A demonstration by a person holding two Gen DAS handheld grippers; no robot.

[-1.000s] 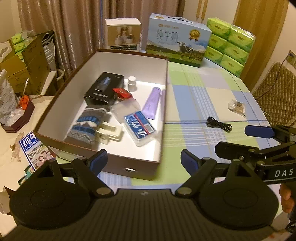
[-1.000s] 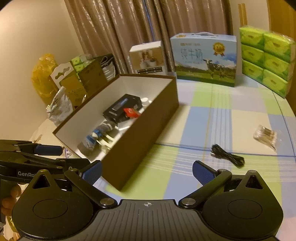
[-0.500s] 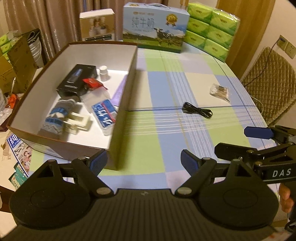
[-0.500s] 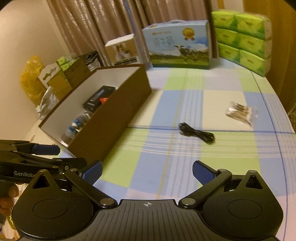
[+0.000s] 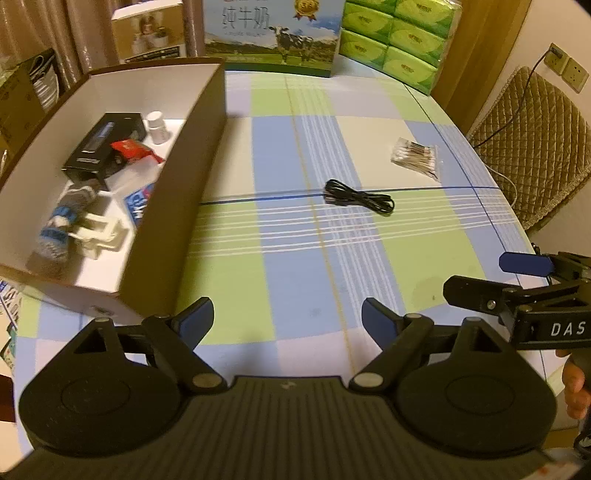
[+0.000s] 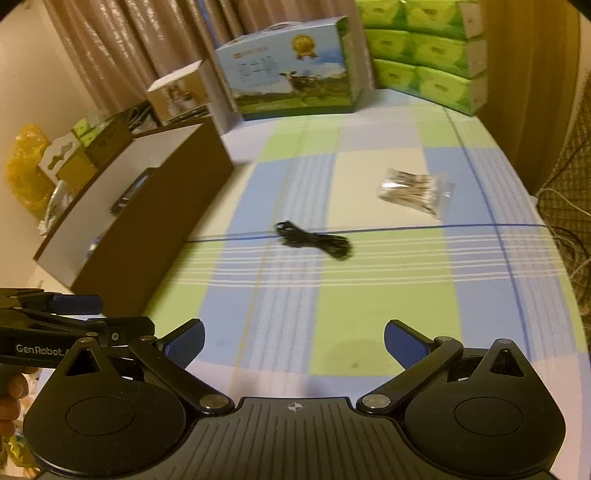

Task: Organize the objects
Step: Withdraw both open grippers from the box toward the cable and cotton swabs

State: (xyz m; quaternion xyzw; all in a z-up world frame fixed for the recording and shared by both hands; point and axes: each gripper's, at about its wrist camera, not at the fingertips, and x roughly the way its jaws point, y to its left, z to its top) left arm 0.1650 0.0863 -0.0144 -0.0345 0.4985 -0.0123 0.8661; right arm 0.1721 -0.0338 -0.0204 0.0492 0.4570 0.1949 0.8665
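Two grippers, both empty, above checked tablecloth [image 5: 295, 258].
Left gripper [image 5: 287, 318] and right gripper [image 6: 294, 341] spread wide, touching nothing; black cable [image 6: 314, 242] beyond.

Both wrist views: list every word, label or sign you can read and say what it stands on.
"纯牛奶": on the milk carton at the table's far end.
"DAS": on the right gripper, left wrist view; the rest is cut off.
"GenRobot": on the left gripper, right wrist view.
Too small or blurred: the black box and blue packet in the brown box, the green tissue packs, and the white box.
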